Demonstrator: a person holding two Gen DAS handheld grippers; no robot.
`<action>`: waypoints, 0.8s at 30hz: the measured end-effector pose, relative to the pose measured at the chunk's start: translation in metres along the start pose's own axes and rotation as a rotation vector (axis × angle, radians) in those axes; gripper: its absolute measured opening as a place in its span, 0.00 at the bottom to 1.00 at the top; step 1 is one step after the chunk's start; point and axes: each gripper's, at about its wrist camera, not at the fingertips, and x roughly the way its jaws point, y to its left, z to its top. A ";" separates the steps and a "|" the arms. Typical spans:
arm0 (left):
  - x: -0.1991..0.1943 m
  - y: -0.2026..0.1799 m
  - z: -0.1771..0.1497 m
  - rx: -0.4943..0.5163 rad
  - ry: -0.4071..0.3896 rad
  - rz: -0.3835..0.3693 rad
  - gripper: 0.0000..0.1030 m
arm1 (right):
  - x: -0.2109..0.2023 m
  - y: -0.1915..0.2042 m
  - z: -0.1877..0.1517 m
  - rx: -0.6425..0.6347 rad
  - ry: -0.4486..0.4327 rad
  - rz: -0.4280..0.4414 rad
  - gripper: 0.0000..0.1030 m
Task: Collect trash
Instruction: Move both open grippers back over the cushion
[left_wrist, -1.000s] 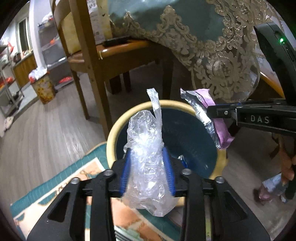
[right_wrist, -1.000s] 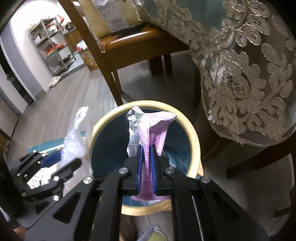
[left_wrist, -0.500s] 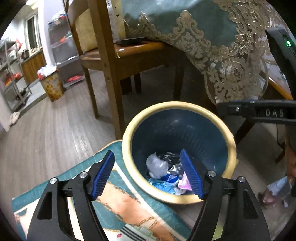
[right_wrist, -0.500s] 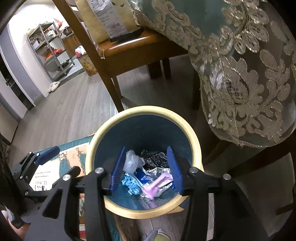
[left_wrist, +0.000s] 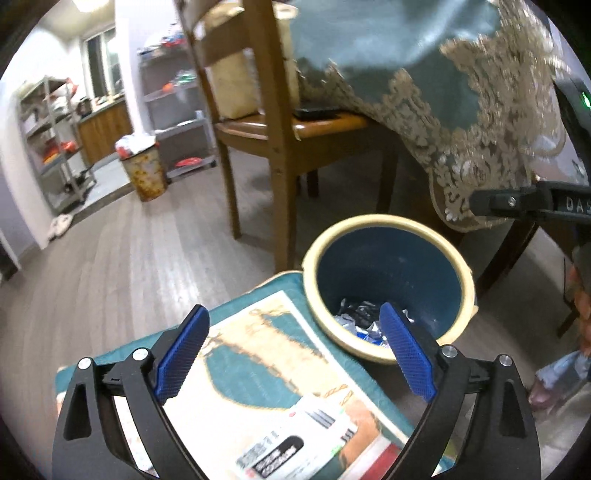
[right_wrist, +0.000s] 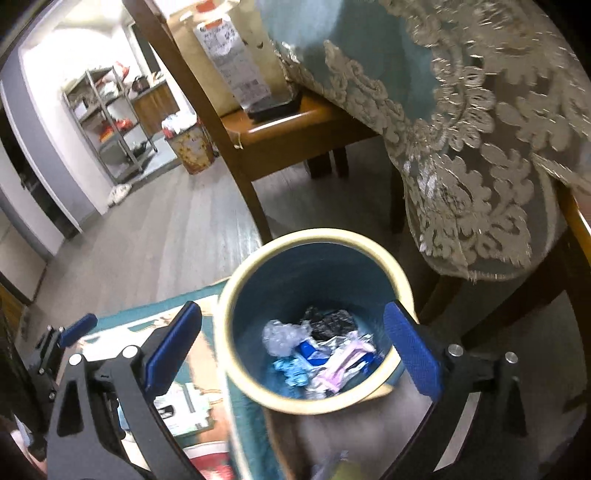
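Drop step done: both grippers' fingers just spread, left (left_wrist: 291, 354) and right (right_wrist: 291, 350) empty, wrappers (right_wrist: 317, 350) in bin (right_wrist: 369, 251); next, locate remaining trash toward 9 o'clock.

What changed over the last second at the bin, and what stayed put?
Both grippers let go. The left gripper dropped its clear plastic wrap and the right gripper its pink wrapper; both now lie in the bin. Each gripper's fingers have just been opening and stand wide with nothing between them. Both views have pulled back from the bin. The bin, chair and tablecloth kept their places.
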 end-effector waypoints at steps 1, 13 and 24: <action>-0.010 0.005 -0.002 -0.013 -0.010 0.001 0.91 | -0.004 0.005 -0.004 0.003 0.002 0.010 0.94; -0.073 0.055 -0.036 -0.045 -0.009 0.131 0.92 | -0.025 0.056 -0.065 -0.047 0.082 0.093 0.94; -0.103 0.104 -0.109 -0.078 0.102 0.176 0.92 | -0.003 0.098 -0.133 -0.168 0.222 0.091 0.94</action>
